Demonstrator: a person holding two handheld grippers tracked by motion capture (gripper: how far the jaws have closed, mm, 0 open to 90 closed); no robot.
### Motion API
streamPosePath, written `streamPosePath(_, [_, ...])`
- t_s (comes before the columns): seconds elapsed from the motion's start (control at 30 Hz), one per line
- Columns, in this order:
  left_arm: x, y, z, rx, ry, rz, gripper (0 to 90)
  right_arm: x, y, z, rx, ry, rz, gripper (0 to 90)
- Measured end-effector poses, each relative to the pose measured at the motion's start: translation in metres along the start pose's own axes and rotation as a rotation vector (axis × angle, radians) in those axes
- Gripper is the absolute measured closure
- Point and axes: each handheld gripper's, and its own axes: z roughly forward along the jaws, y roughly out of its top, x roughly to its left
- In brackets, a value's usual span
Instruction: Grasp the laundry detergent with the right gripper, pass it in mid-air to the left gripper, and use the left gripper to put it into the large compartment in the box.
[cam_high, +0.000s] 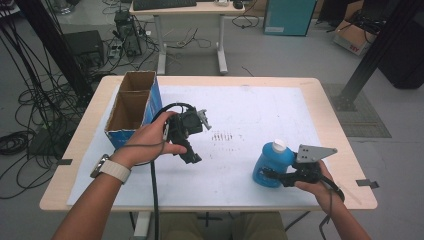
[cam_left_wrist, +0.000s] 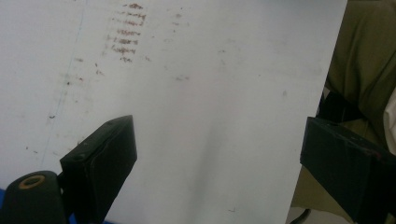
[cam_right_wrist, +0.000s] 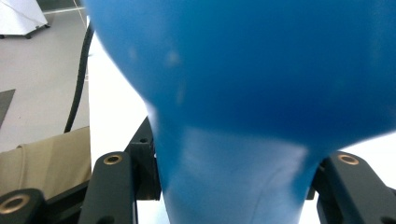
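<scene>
We see the right gripper (cam_high: 276, 174) clamped on a blue plastic bottle with a white cap (cam_high: 272, 162), which stands near the front right corner of the wooden tabletop (cam_high: 332, 135), on the white paper sheet (cam_high: 250, 115) that covers most of it. In the right gripper view the bottle's blue body (cam_right_wrist: 243, 93) sits squeezed between the two black jaws. Our left gripper (cam_high: 191, 150) hovers over the sheet left of centre, its jaws standing wide apart with nothing between them; in the left gripper view we look down on bare paper marked with faint reddish smudges (cam_left_wrist: 126, 32). An open brown cardboard box with blue sides (cam_high: 134, 102) stands by the tabletop's far left corner, just beside the left hand (cam_high: 150, 140).
</scene>
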Motion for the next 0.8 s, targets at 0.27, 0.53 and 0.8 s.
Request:
streamPosePath(0.27, [0.0001, 0.0002, 0.0005, -0.002, -0.003, -0.003, 11.1, 0.0001, -0.0001, 0.0001, -0.002, -0.001, 0.001, 43.4])
streamPosePath(0.53, [0.0006, 0.0000, 0.0003, -0.002, 0.000, -0.001, 11.2, 0.0000, -0.0002, 0.0002, -0.003, 0.000, 0.001, 43.4])
streamPosePath(0.8, [0.0003, 0.0002, 0.0003, -0.003, 0.002, -0.001, 11.1, 0.0001, -0.0004, -0.0002, 0.000, 0.002, 0.003, 43.4])
